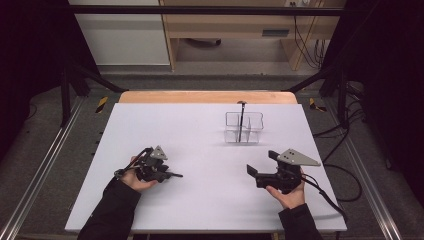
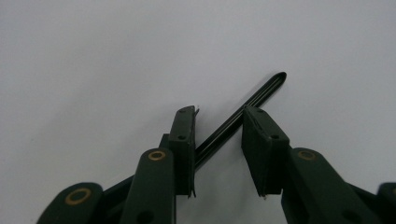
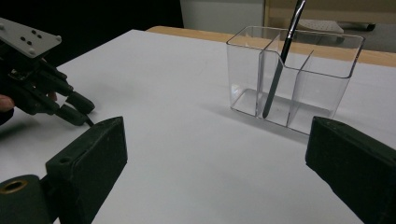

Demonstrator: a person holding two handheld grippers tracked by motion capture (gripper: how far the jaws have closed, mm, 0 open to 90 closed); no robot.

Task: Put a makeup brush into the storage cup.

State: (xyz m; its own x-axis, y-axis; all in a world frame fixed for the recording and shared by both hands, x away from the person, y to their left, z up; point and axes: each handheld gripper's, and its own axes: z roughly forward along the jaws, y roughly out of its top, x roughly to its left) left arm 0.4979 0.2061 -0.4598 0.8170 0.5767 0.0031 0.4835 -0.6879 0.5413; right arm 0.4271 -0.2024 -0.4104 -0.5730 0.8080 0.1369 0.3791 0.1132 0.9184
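Note:
A thin black stick (image 2: 266, 88) lies flat on the white table (image 1: 200, 150), running slantwise between the jaws of my left gripper (image 2: 219, 112). The jaws stand a little apart around it, with a gap showing. In the high view the left gripper (image 1: 167, 174) sits at the near left, with the stick's end (image 1: 177, 175) poking out to its right. My right gripper (image 1: 261, 162) rests at the near right, wide open and holding nothing. Its own view looks between its jaws (image 3: 217, 135) at a clear divided holder (image 3: 243, 70) with another slim dark utensil (image 3: 280, 65) standing in it.
The clear holder (image 1: 232, 120) stands at the far right of the table, with its utensil (image 1: 241, 120) upright in the middle slot. A wooden table edge (image 1: 207, 96) runs behind it. Metal frame rails and cables lie on the floor at both sides.

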